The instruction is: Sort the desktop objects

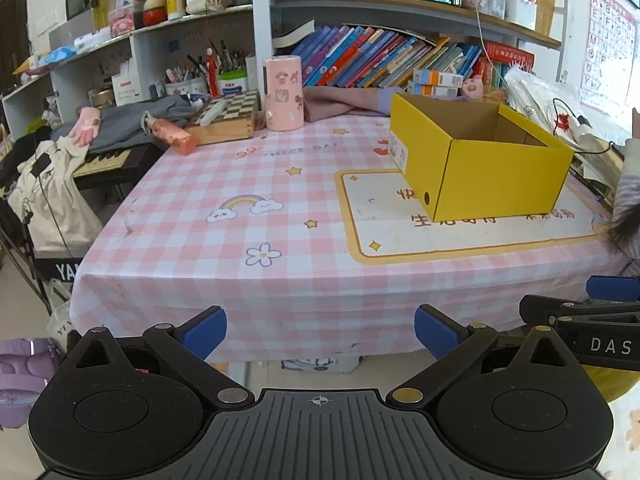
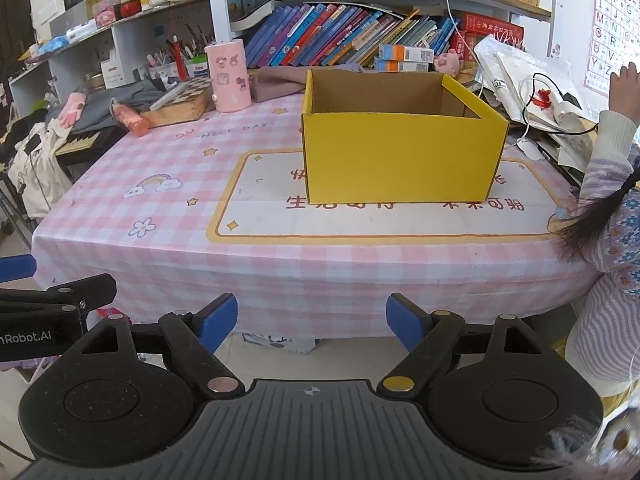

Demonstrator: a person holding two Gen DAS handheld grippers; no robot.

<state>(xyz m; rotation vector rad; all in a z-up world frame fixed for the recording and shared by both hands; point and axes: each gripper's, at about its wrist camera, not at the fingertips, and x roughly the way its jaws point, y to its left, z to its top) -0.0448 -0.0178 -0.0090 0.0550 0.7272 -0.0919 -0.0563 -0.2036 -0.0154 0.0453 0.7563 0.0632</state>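
An open yellow cardboard box (image 1: 480, 160) (image 2: 400, 156) stands on the pink checked tablecloth (image 1: 240, 208) (image 2: 160, 208), on a white mat with a yellow border; what lies in it is hidden. A pink cylindrical holder (image 1: 283, 94) (image 2: 229, 76), a wooden chessboard box (image 1: 226, 118) (image 2: 182, 102) and an orange-pink tube (image 1: 176, 136) (image 2: 130, 120) sit at the table's far left. My left gripper (image 1: 320, 330) hangs open before the table's front edge with nothing between its fingers. My right gripper (image 2: 312, 322) is open and empty too, short of the table.
Shelves of books and pen cups (image 1: 380, 56) line the back wall. Grey clothes and a pink glove (image 1: 86, 126) lie at far left. A person in a striped sleeve (image 2: 608, 184) stands at the right edge, hand raised. Plastic bags and cables (image 2: 532, 92) pile up behind the box.
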